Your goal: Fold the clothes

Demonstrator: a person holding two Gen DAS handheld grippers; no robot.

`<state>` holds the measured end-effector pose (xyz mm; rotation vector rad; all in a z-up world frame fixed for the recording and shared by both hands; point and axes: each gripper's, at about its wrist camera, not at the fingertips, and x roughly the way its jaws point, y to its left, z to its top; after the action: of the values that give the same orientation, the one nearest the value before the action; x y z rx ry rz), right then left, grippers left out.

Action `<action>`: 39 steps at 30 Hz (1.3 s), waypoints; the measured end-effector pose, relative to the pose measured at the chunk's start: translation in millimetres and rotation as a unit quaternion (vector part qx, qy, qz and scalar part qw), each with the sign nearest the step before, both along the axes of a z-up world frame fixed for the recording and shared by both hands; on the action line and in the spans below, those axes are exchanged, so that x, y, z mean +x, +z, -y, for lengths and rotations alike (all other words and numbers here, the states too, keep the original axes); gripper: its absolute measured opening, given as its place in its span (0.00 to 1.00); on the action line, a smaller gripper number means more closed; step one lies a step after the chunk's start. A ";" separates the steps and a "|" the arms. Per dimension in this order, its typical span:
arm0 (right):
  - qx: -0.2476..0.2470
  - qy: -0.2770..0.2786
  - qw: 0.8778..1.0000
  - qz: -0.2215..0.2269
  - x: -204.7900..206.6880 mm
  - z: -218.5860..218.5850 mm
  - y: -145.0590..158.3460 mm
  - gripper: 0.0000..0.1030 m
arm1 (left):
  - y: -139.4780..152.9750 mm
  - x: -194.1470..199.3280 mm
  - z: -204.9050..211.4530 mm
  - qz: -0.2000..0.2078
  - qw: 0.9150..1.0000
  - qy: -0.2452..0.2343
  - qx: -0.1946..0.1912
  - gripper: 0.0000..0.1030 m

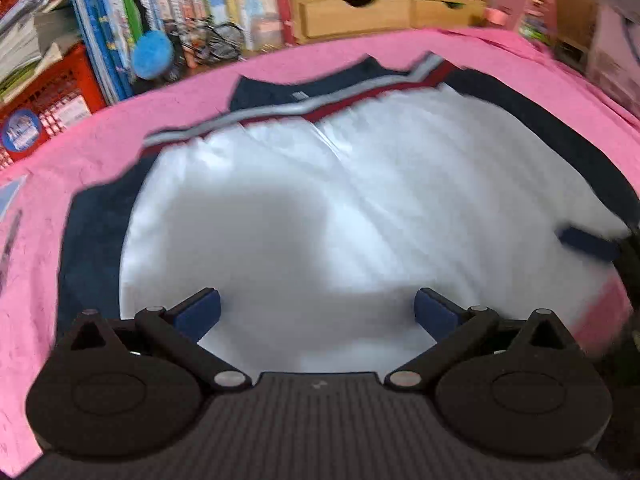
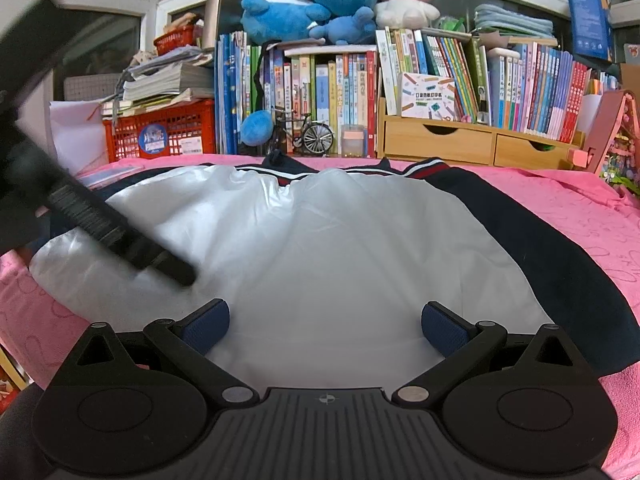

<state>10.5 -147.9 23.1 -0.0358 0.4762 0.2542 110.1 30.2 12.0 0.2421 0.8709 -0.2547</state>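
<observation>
Nearest in both wrist views: black tong bodies w/ blue pads. Left tongs [image 1: 317,312] spread wide, nothing between the pads, angled down over the near part of the jacket's [image 1: 320,208] white lining. Right tongs [image 2: 325,326] likewise wide apart, empty, held lower and more level, over the near edge of the same white lining [image 2: 320,248].

Jacket lies opened out, lining up, on a pink cloth [image 2: 580,216] covering the surface. Navy outer fabric shows around the lining, esp. on the right, w/ a red/white/navy striped band [image 1: 280,114] along the far edge.

In the right wrist view the left tool comes in from the upper left as a dark blurred bar [image 2: 100,224], tip down on or just above the lining's left part; can't tell if touching. Left view is motion-blurred.

Far side: books [image 2: 340,92], red crate [image 2: 160,132], wooden drawer unit [image 2: 460,142], plush toys [image 2: 320,0] on top.
</observation>
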 end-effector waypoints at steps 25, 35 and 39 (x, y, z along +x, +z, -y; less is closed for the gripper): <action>0.098 -0.031 0.994 0.034 -33.3 61.0 10.6 1.00 | 16.9 51.9 7.9 0.055 0.994 0.084 -0.035 1.00; 0.132 -0.164 0.978 -0.003 -51.1 123.1 13.9 1.00 | 2.9 -72.6 14.3 0.089 0.993 0.067 -0.041 1.00; 0.136 -0.173 0.975 -0.027 -45.0 123.1 8.3 1.00 | -5.1 -83.9 25.1 0.103 0.992 0.061 -0.026 1.00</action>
<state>-34.5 -271.0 31.3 0.3213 0.4904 -0.0244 26.2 5.1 6.9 0.1632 0.6711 -0.1351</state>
